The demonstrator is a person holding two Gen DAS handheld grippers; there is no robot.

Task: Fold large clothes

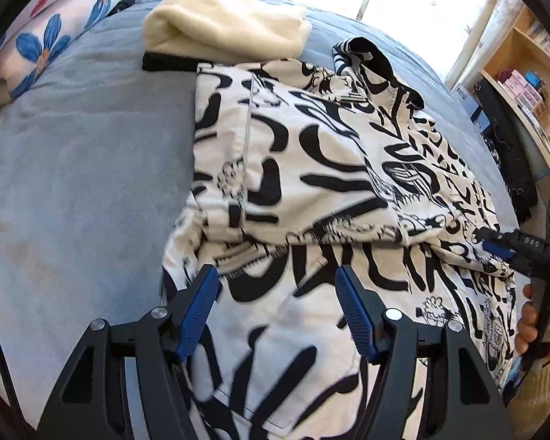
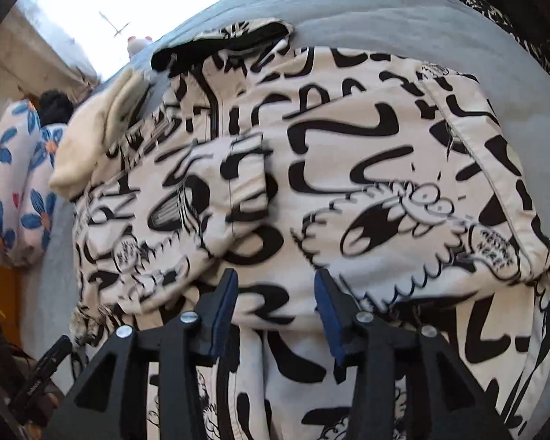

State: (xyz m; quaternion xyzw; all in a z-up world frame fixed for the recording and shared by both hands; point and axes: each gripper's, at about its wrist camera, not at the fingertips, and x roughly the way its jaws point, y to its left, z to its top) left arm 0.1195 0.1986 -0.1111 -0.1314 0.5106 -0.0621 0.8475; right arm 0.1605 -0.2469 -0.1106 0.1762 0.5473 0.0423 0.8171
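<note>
A large white jacket (image 1: 330, 168) with a black graffiti and cartoon print lies spread on a blue-grey bed (image 1: 91, 168). Its sleeves are folded in over the body, and its black-lined collar (image 1: 370, 51) is at the far end. My left gripper (image 1: 275, 289) hovers open over the jacket's near part, with nothing between its blue pads. My right gripper (image 2: 277, 293) stands open above the jacket (image 2: 348, 183), its pads apart and clear of the cloth. In the left wrist view the right gripper (image 1: 502, 245) reaches in from the right, with a hand (image 1: 535, 326) on its grip.
A folded cream fleece (image 1: 223, 29) lies just beyond the jacket's far left corner. A blue-flowered pillow (image 1: 55, 36) sits at the bed's far left. A wooden shelf (image 1: 524, 73) and dark cloth (image 1: 506, 146) border the right edge. Bare bedcover stretches to the left.
</note>
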